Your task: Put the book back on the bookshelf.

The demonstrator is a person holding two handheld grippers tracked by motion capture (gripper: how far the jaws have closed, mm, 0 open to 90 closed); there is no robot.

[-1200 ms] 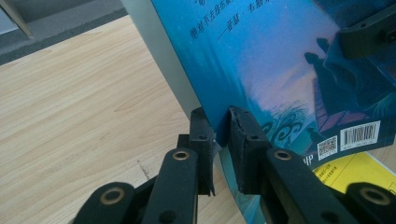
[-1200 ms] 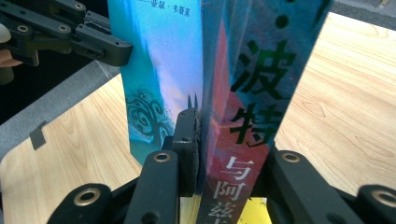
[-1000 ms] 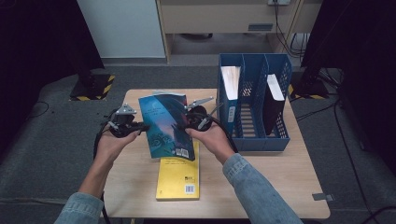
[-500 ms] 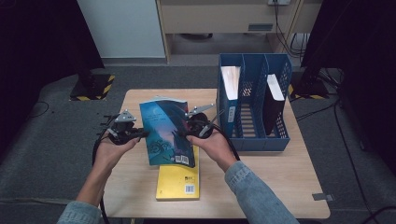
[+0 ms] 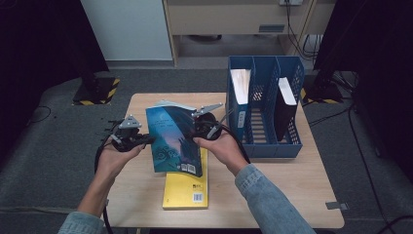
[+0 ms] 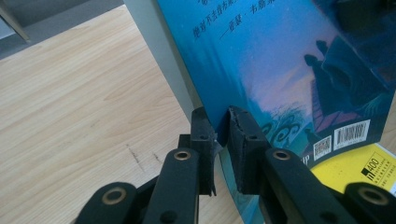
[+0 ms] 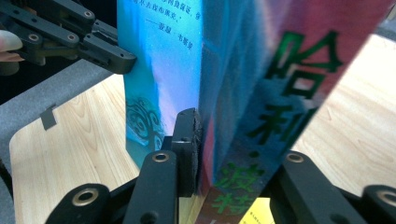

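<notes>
High view shows the wooden table [image 5: 311, 195] under both hands, with the blue file rack [image 5: 265, 117] standing off to the outer side of the right gripper [image 5: 208, 127], well apart from the left gripper [image 5: 130, 138]. The rack holds a white folder [image 5: 241, 83] in its compartment nearest the right gripper and a dark folder [image 5: 285, 105] in the far one. Between the two grippers a blue book [image 5: 174, 139] is lifted clear of the table and tilted, its back cover facing up. The right gripper grips the book's spine edge and the left gripper grips the opposite, open edge, so the book hangs between them. Under the book, and nearer the person than either gripper, a yellow book [image 5: 187, 187] lies flat on the table, partly covered by the blue one. In the left gripper view the two black jaws stand close together with the thin edge of the blue book [image 6: 289, 70] pinched between them; the barcode corner sits to the right of the jaws, and a corner of the yellow book [image 6: 369, 168] lies just beyond it. In the right gripper view the jaws straddle the spine of the blue book [image 7: 261, 93], the left jaw pressed against the cover; the left gripper [image 7: 100, 49] holds the far edge, up and to the left.
</notes>
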